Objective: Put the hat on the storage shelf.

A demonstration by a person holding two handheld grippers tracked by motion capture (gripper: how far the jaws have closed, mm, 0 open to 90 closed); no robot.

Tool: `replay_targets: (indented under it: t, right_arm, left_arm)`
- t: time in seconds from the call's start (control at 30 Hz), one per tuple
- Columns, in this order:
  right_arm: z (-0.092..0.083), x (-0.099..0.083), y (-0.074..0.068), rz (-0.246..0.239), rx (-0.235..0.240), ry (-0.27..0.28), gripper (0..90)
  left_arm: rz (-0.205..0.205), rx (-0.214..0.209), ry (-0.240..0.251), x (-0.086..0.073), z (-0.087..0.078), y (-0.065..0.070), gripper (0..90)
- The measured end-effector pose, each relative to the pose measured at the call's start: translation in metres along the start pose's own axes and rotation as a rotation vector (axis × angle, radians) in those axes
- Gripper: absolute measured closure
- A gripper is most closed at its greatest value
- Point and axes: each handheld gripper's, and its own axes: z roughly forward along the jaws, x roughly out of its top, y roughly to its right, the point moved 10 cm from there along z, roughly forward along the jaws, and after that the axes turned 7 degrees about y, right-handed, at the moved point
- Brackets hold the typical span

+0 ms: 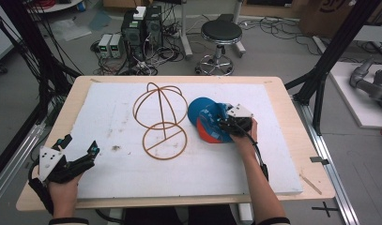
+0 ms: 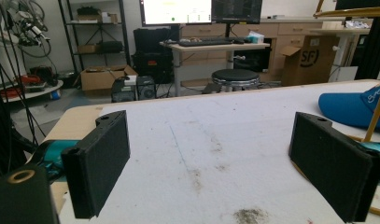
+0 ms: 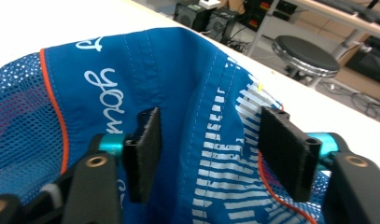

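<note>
A white foam sheet (image 1: 132, 178) is laid over a light wooden table (image 1: 76, 96), and on it a blue baseball cap with orange trim and white lettering (image 1: 205, 117) is seen right of centre in the high view. Just to the cap's left, a bare wire hat stand of tan hoops (image 1: 161, 117) is stood upright on its round base. The right gripper (image 1: 233, 125) is held by the person's right hand (image 1: 245, 136) at the cap's near right side; in the right gripper view its black jaws are seen parted, with the blue fabric (image 3: 201, 107) lying between and under them, and whether the pads actually touch the cloth cannot be told. The left gripper (image 1: 80, 150) is held by the left hand (image 1: 62, 187) near the sheet's front left corner, well apart from the cap and stand. In the left gripper view its jaws are spread wide over bare, faintly stained foam (image 2: 201, 149), with nothing between them, and the cap's brim (image 2: 346, 107) is visible at the far right. A black round stool (image 1: 220, 33) is seen on the floor beyond the table.
</note>
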Motion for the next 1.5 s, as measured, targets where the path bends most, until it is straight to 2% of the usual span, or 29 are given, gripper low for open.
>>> replay_targets:
  t: [0.07, 0.2, 0.33, 0.37, 0.43, 0.53, 0.6, 0.73, 0.77, 0.8, 0.83, 0.87, 0.9, 1.0, 1.03, 1.1, 1.17, 1.2, 1.27, 1.5]
  right_arm:
    - [0.000, -0.001, -0.001, 0.003, 0.007, -0.005, 46.9]
    - [-0.001, -0.001, -0.001, 0.003, 0.016, -0.019, 61.6]
    - [-0.001, -0.003, -0.003, -0.010, 0.025, -0.031, 68.8]
    - [-0.001, -0.003, -0.004, -0.007, 0.031, -0.039, 76.0]
    - [-0.002, -0.005, -0.002, -0.007, 0.018, -0.051, 82.1]
    - [-0.003, -0.005, -0.001, 0.008, 0.015, -0.054, 86.4]
    - [-0.005, -0.003, 0.000, 0.046, 0.019, -0.044, 88.6]
    - [-0.009, 0.006, 0.003, 0.145, 0.019, 0.012, 88.9]
    - [-0.009, 0.006, 0.003, 0.145, 0.019, 0.012, 88.9]
    - [-0.012, 0.013, 0.005, 0.187, 0.024, 0.057, 88.9]
    - [-0.012, 0.013, 0.005, 0.187, 0.024, 0.057, 88.9]
    - [-0.013, 0.016, 0.006, 0.207, 0.025, 0.074, 88.9]
    - [-0.017, 0.024, 0.008, 0.241, 0.027, 0.115, 88.9]
    - [-0.022, 0.031, 0.010, 0.284, 0.039, 0.162, 89.0]
    - [-0.022, 0.031, 0.010, 0.284, 0.039, 0.162, 89.0]
    - [-0.027, 0.038, 0.012, 0.329, 0.044, 0.199, 88.9]
    - [-0.030, 0.041, 0.014, 0.337, 0.043, 0.216, 88.9]
    - [-0.034, 0.046, 0.018, 0.361, 0.045, 0.250, 88.9]
    - [-0.039, 0.052, 0.021, 0.391, 0.047, 0.284, 88.9]
    - [-0.058, 0.067, 0.035, 0.420, 0.029, 0.363, 88.9]
  left_arm:
    - [0.000, 0.000, -0.001, 0.000, 0.000, 0.000, 12.8]
    - [0.000, 0.001, -0.003, -0.001, 0.000, 0.000, 12.9]
    - [0.000, 0.001, -0.004, -0.001, 0.000, 0.000, 12.9]
    - [-0.002, 0.002, -0.003, -0.001, 0.000, 0.000, 12.8]
    - [-0.001, 0.002, -0.004, -0.001, 0.000, 0.000, 12.9]
    - [-0.003, 0.004, -0.005, -0.001, 0.000, 0.000, 12.9]
    - [-0.004, 0.004, -0.005, -0.001, 0.000, 0.000, 12.9]
    - [-0.004, 0.003, -0.007, -0.001, 0.000, 0.000, 13.0]
    - [-0.004, 0.003, -0.006, -0.001, 0.000, 0.000, 13.0]
    - [-0.003, 0.003, -0.006, -0.001, 0.000, 0.000, 13.0]
    - [-0.005, 0.004, -0.005, -0.001, 0.000, 0.000, 13.0]
    - [-0.005, 0.005, -0.005, -0.001, 0.000, 0.000, 13.0]
    - [-0.005, 0.004, -0.006, -0.001, 0.000, 0.000, 13.0]
    - [-0.006, 0.005, -0.006, -0.001, 0.000, 0.000, 13.0]
    - [-0.004, 0.004, -0.005, -0.001, 0.000, 0.000, 13.0]
    - [-0.005, 0.003, -0.006, -0.001, 0.000, 0.000, 13.1]
    - [-0.007, 0.004, -0.005, -0.001, 0.001, 0.000, 13.1]
    - [-0.007, 0.004, -0.006, -0.001, 0.001, 0.001, 13.1]
    - [-0.005, 0.005, -0.007, -0.001, 0.001, 0.001, 13.1]
    - [-0.002, 0.003, -0.007, -0.001, 0.001, 0.002, 13.1]
